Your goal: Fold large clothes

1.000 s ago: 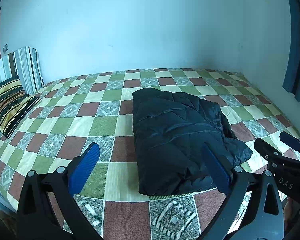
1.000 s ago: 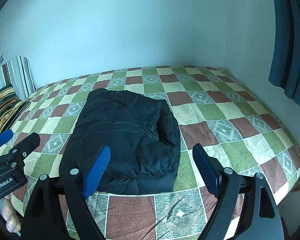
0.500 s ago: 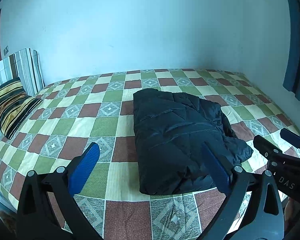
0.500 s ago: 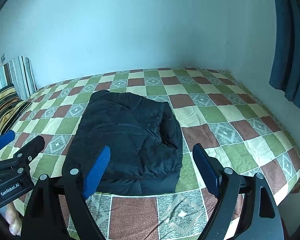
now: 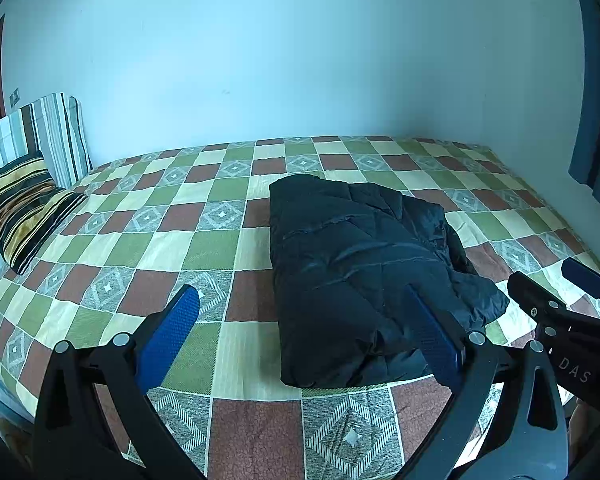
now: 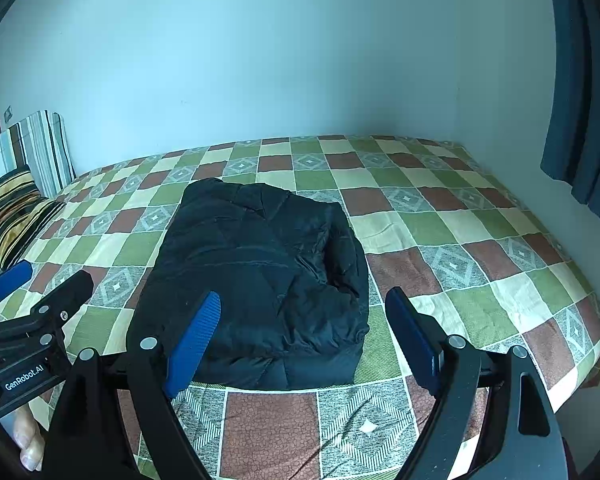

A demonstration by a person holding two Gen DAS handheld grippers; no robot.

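A black puffer jacket point(image 5: 356, 272) lies folded into a thick rectangular bundle on the checkered bedspread point(image 5: 204, 248); it also shows in the right wrist view point(image 6: 260, 276). My left gripper point(image 5: 300, 332) is open and empty, held above the bed's near edge, short of the jacket's near left side. My right gripper point(image 6: 304, 340) is open and empty, held above the near edge, short of the jacket's near right corner. Each gripper shows at the edge of the other's view: the right one point(image 5: 556, 292), the left one point(image 6: 40, 284).
A striped pillow point(image 5: 24, 208) leans on a striped cushion point(image 5: 56, 136) at the bed's left end. A pale wall point(image 5: 300, 60) runs behind the bed. A blue curtain point(image 6: 580, 100) hangs at the right. The bed's right edge point(image 6: 596, 328) drops off.
Both grippers have drawn back and up a little from the jacket, so it sits slightly lower in both views. The jacket has not moved. Both stay open.
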